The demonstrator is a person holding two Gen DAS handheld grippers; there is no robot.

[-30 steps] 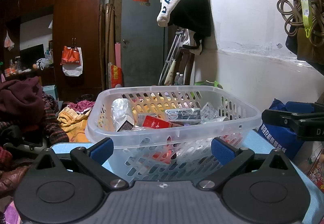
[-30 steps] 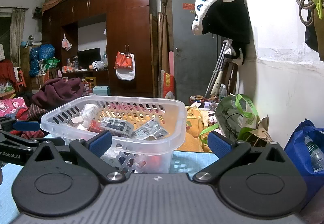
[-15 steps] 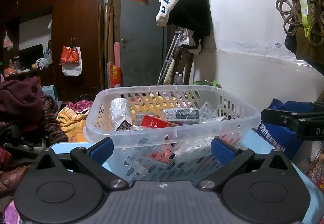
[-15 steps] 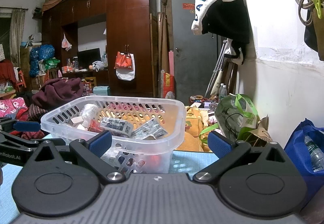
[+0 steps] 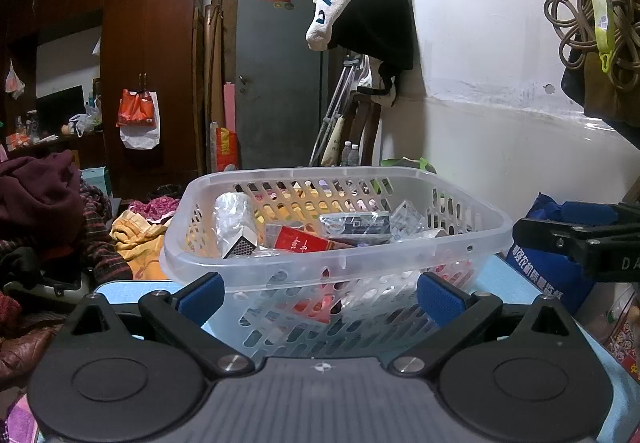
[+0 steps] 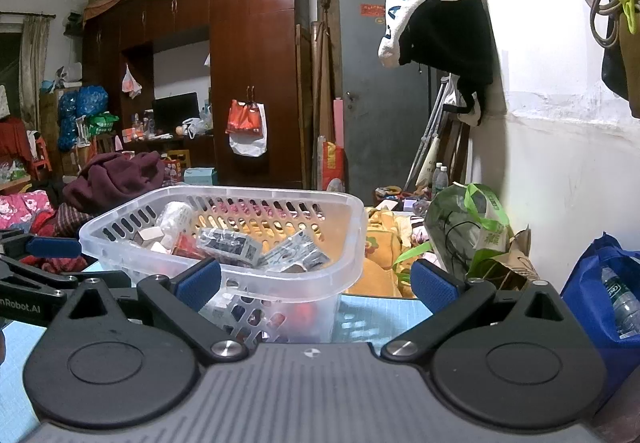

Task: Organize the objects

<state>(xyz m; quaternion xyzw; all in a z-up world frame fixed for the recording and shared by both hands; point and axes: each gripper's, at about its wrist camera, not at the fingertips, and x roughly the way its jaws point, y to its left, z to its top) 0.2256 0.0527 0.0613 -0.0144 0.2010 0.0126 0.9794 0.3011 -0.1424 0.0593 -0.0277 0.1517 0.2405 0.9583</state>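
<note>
From the left wrist, almost nothing has shifted over the last second: the left tool (image 5: pixel 319 293) hangs released, empty, just before the basket (image 5: pixel 280 275) on the blue worktop (image 5: pixel 504 283) (red box (image 5: pixel 308 244) and packets already inside). From the right wrist, the right tool (image 6: pixel 316 281) is likewise spread and idle, unchanged; sorting looks finished or paused.

A translucent, glossy plastic basket (image 5: pixel 336 263) is seen on a matt blue mat (image 6: pixel 380 313). Glossy varnished wood is shown on the wardrobe (image 6: pixel 256 75).
</note>
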